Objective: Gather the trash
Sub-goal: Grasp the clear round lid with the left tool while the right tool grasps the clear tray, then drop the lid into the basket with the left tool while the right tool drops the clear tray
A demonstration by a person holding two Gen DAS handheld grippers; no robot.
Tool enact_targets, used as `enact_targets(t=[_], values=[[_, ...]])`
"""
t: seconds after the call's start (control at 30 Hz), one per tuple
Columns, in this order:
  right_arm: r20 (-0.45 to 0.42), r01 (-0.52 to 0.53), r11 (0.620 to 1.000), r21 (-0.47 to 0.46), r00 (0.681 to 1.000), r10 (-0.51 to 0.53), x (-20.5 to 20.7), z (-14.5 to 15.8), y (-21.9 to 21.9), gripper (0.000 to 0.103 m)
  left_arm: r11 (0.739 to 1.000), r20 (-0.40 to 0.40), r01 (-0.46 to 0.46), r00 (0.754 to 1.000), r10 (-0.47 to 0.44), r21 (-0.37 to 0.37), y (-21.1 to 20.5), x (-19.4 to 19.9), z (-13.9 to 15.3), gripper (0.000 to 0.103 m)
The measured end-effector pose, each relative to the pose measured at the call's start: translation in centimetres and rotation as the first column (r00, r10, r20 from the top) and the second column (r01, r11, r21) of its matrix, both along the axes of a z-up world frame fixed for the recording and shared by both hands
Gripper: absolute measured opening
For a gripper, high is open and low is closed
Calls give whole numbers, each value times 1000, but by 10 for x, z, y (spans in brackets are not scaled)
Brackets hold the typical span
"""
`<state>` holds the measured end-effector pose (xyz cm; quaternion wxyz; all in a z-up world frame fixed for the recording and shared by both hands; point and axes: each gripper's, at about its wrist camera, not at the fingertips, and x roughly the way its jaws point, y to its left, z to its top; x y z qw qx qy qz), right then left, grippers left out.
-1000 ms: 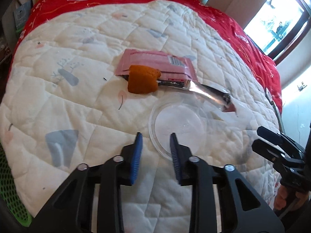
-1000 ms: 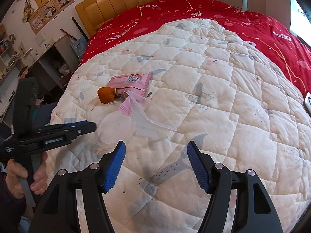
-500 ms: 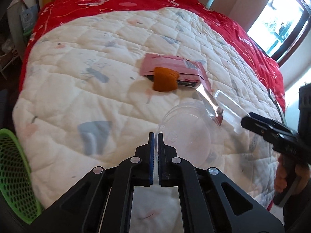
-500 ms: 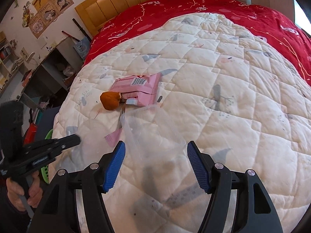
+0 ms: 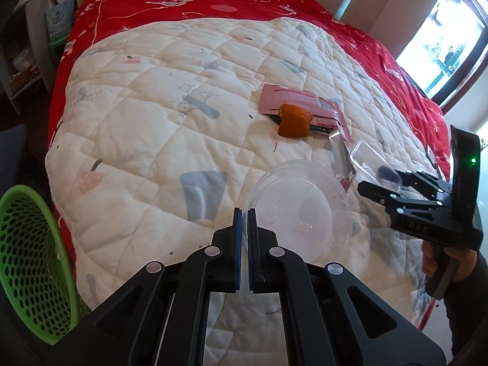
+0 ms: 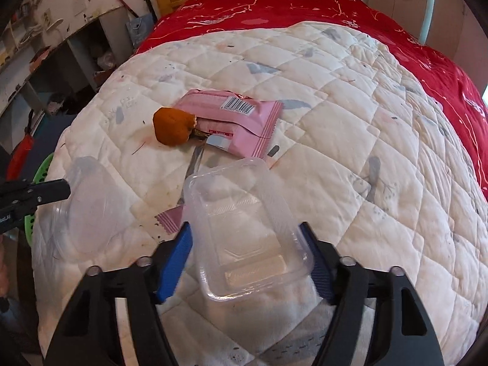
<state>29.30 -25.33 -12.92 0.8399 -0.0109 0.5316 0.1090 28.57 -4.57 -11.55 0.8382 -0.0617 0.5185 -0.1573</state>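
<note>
1. At the far left a green mesh basket (image 5: 29, 262) stood on the floor, just beside the edge of the white quilt (image 5: 146, 116) on the bed.
2. Your left gripper (image 5: 243, 216) had its jaws pressed together on the rim of the round clear plastic lid (image 5: 297, 207), which stood tilted off the quilt.
3. Beyond the lid, an orange peel (image 5: 293, 121) lay on the quilt, touching the near edge of the pink wrapper (image 5: 300, 108).
4. A torn strip of wrapper (image 6: 192, 180) ran from that wrapper toward you, ending beside the rectangular clear tray (image 6: 247, 231).
5. Your right gripper (image 6: 248, 259) had that tray between its jaws, which stood wide; the right pad touched the tray's rim, but you could not tell whether the left pad pressed on it.
6. On the right, red bedding (image 6: 305, 6) covered the rest of the bed.
</note>
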Motion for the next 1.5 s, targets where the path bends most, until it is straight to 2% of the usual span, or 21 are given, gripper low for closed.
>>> enact_targets(t=[0.2,0.37,0.57,0.77,0.97,1.17,1.4,1.5], values=[[5,27,998,53,1000,-27,-13,14,3,60,1000,19,-17,1000,18,-12,14,-13,8,2],[31,-1,997,82,1000,-1,-35,36,21,60,999,38,-47,998,48,-28,35,-31,19,2],[57,-50,992,114,997,44,-62,58,57,60,993,77,-109,991,112,-46,77,-56,37,2],[75,-119,985,127,991,110,-75,72,107,60,977,106,-210,972,212,-31,134,-80,49,2],[89,-185,973,138,981,174,-80,81,150,60,945,109,-327,940,323,25,196,-97,44,2],[93,-248,957,148,967,236,-79,85,196,60,888,102,-449,892,440,98,255,-104,30,2],[92,-303,940,159,952,291,-76,86,239,60,845,65,-524,852,520,108,297,-106,13,7],[89,-320,933,167,947,309,-75,84,255,60,834,49,-541,841,539,106,307,-108,5,7]])
